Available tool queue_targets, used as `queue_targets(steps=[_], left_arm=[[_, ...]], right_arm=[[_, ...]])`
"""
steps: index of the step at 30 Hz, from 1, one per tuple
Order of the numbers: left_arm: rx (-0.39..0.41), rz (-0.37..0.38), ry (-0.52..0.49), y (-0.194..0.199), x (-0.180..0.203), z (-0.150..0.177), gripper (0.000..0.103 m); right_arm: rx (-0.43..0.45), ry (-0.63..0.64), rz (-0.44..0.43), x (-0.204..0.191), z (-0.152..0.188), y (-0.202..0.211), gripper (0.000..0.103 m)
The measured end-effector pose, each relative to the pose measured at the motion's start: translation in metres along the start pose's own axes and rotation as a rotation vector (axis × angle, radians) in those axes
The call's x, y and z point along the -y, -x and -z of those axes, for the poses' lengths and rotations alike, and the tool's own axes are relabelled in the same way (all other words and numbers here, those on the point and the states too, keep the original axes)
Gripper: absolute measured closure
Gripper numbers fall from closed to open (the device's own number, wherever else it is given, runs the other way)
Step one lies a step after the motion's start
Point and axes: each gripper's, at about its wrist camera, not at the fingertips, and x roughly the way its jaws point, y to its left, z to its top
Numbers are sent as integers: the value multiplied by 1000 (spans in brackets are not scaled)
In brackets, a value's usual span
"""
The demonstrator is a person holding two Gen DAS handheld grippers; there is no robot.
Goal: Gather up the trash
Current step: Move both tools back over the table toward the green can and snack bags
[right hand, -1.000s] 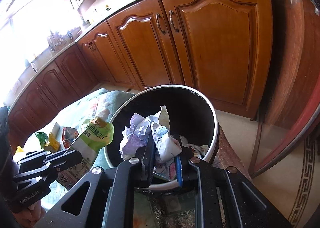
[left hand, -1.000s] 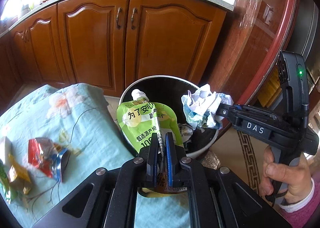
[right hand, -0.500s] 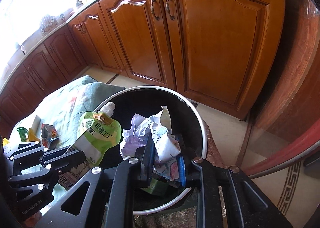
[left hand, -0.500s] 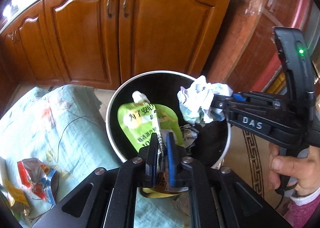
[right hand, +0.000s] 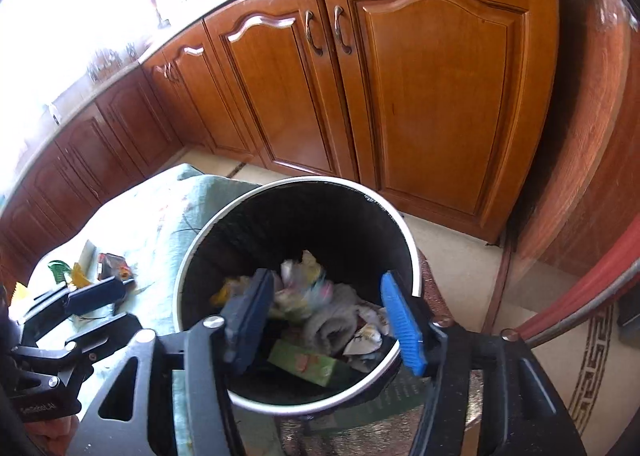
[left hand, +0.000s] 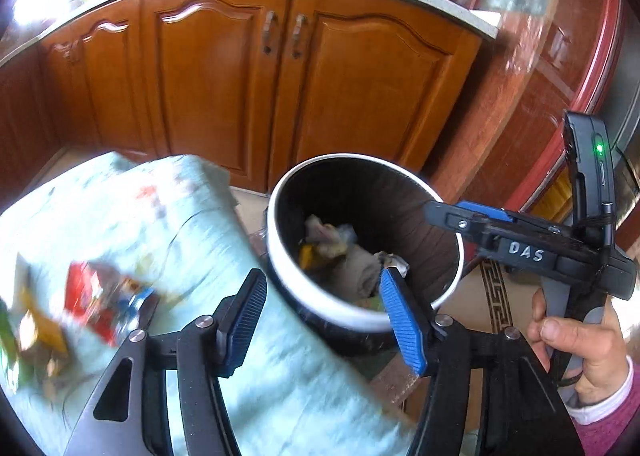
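A black bin with a white rim stands on the floor beside a pale green floral cloth. My left gripper hovers at the bin's near-left rim; its jaws are opening with nothing between them. My right gripper hangs over the bin mouth, jaws also opening and empty. Inside lie crumpled paper, a grey roll and a green pack. A red wrapper and other bright scraps lie on the cloth.
Brown wooden cabinet doors under a pale counter stand right behind the bin. A person's hand holds the right gripper's handle. Beige tiled floor with a patterned border lies to the right.
Both grippers have gone from shut to open. The green pouch left the left jaws and the crumpled paper left the right jaws; both are now down in the bin. The left view shifted and blurred.
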Motion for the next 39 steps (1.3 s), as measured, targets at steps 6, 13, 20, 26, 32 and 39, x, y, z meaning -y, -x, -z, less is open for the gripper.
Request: queue_targets(steps=[6,13,20,26,32,39], left_arm=[[32,-36,95,37,-29,43,42],[62,-86,194,84,-63,85,41],[70,-130,275,121,-96,119,41],[86,-173,334,148,-125,134,40],[103,-202,408,169,-157,146,40],[123,-227,441,179,-180,141,37]], right_arm=[[60,-45,-74,-17,28,20,27],[78,-50,-159,-54,57,33,18],[41,-31,-231,-98,76,23,18],[6,28,-269,-139,86,13,18],[-6,86,-297,-172,87,4,18],[-7,141,-304,-197,78,-10,18]])
